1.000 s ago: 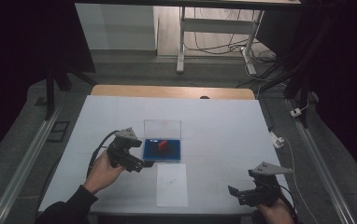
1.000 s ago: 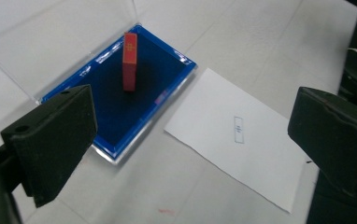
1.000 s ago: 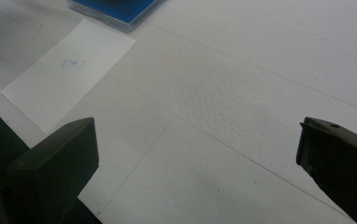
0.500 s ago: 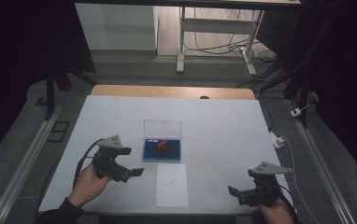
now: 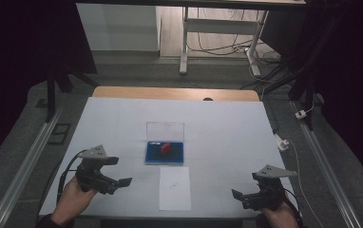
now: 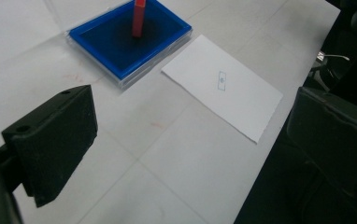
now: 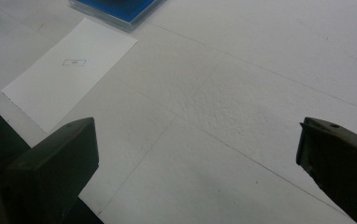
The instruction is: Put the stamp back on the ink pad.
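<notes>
A white table [image 5: 217, 128] with faint seam lines carries the work; a wooden strip edges its far side, grey floor with metal rails runs along both sides, and a white frame with loose cables stands beyond in a dark room.

Near the table's middle lies a blue ink pad [image 5: 165, 153] in a clear case with its lid raised at the back. A red stamp [image 5: 165, 147] stands in it, tilted. Just in front of the pad, apart from it, lies a white sheet of paper [image 5: 175, 188] with a small mark near its middle.

The left gripper [image 5: 125, 181] is held by a hand at the near left corner, low over the table and aimed right toward the paper; its fingers stand wide apart and hold nothing. The right gripper [image 5: 236, 194] sits at the near right edge, aimed left toward the paper, its fingers likewise spread wide and empty. Both are well apart from the pad.

The left gripper view shows the stamp [image 6: 139, 17] upright in the pad's blue tray [image 6: 102, 44] and the paper's mark as a small blue rectangle. The right gripper view shows the paper [image 7: 69, 67] at upper left with a corner of the pad [image 7: 125, 9] beyond it, and the grainy table surface between its own fingers.
</notes>
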A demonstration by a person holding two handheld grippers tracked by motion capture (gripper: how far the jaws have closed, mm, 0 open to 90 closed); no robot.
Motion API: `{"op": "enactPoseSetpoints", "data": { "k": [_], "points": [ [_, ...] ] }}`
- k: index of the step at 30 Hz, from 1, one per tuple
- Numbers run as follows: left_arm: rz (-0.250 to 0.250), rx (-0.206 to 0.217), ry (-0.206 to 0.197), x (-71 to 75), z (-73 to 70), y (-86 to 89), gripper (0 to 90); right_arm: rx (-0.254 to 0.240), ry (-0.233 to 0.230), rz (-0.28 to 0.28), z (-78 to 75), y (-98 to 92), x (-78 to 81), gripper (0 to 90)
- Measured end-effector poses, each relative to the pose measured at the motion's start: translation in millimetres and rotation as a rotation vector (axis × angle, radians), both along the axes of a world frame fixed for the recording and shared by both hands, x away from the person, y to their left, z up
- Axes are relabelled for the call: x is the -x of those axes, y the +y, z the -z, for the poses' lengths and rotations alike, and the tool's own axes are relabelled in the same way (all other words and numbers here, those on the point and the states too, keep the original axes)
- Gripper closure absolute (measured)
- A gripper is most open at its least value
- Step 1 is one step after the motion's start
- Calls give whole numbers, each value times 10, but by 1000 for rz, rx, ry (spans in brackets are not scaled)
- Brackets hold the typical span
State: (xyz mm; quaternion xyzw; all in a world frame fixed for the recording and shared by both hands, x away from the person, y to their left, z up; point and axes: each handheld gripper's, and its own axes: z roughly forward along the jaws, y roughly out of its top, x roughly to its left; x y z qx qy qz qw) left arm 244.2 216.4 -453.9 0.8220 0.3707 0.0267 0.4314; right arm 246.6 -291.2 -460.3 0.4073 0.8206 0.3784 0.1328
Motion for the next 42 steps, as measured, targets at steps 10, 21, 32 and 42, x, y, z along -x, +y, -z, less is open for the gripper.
{"op": "enactPoseSetpoints", "data": {
  "k": [10,21,32,42],
  "points": [
    [-70,17,-8,227,35,241,16,2,1,0,1,2,-2,0],
    [-167,36,-18,464,105,562,12,4,-1,4,1,1,4,0],
    [-229,-17,-12,598,234,702,10,3,-1,4,-1,2,6,0],
    [-252,-50,-9,616,236,698,9,10,-3,1,0,6,9,0]
  ]
}}
